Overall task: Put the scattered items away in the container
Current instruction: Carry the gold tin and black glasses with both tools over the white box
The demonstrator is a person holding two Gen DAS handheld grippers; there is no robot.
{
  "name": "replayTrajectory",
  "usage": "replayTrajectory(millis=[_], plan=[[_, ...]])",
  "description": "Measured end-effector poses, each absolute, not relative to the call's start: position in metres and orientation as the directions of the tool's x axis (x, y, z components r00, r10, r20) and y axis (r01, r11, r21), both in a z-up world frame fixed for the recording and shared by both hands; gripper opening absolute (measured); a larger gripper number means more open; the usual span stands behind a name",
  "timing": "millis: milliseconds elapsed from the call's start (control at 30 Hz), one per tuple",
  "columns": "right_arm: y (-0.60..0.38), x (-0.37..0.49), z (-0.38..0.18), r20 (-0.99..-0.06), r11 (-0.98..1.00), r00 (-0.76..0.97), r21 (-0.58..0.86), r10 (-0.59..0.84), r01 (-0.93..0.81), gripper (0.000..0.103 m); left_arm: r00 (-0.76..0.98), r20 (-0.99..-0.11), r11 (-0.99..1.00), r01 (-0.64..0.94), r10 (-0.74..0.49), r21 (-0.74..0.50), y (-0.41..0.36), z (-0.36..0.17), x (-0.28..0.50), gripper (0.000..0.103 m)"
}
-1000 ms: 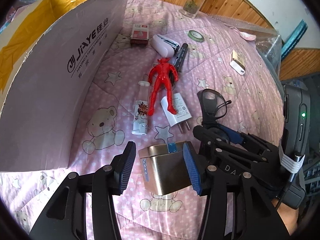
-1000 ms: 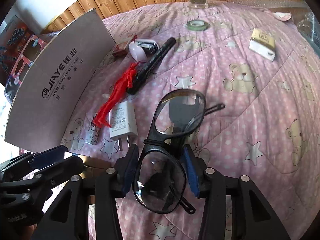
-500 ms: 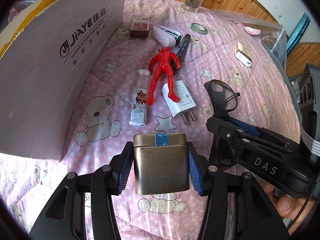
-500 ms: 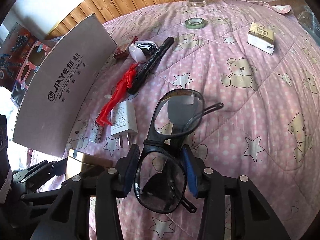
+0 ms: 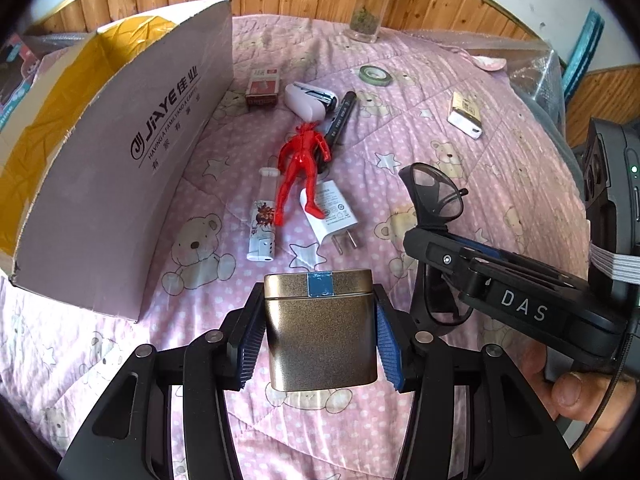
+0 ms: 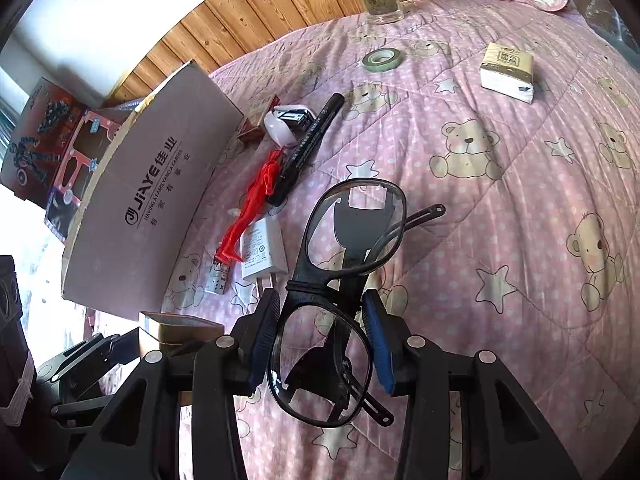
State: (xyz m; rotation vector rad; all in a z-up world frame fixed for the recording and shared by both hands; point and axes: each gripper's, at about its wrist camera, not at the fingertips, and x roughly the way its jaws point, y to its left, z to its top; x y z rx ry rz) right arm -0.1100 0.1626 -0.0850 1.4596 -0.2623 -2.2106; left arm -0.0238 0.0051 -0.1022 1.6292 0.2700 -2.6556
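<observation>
- As both grippers carry loads above the quilt (image 6: 500,168), the move ahead turns on the cardboard box (image 5: 120,152): it stands to the left of both, open top up, its long printed wall facing the scattered items.
- Left gripper (image 5: 316,344): the nearer of the two to the box; blue pads clamped on the side faces of the tin.
- Right gripper (image 6: 320,344): on the far side of the left one from the box; pads pressed on the lower rim of the glasses.
- Tin (image 5: 320,332): brassy, rounded corners, lid sealed by a blue tape strip; held upright, near the box's front corner.
- Glasses (image 6: 340,280): black frame, clear lenses, arms folded; long axis pointing away from the gripper, one lens above the other.
- Red figure (image 5: 302,168), black marker (image 5: 340,118), white charger (image 5: 332,212), white tube (image 5: 264,216): lying in a loose cluster just right of the box wall, on the quilt.
- Tape roll (image 6: 382,59), tissue pack (image 6: 508,72): well apart from the box, toward the far side.
</observation>
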Motion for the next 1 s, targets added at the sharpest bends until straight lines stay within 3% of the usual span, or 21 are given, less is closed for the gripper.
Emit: replayTrajectory(millis=[1000], plan=[[0.168,-0.071,-0.043,-0.763,-0.858,-0.404,0.392,-0.504,0.33,0.044,-0.58,-0.812,-0.981,0.108,0.07,-0.162,-0.02,-0.033,0.018,0.052]])
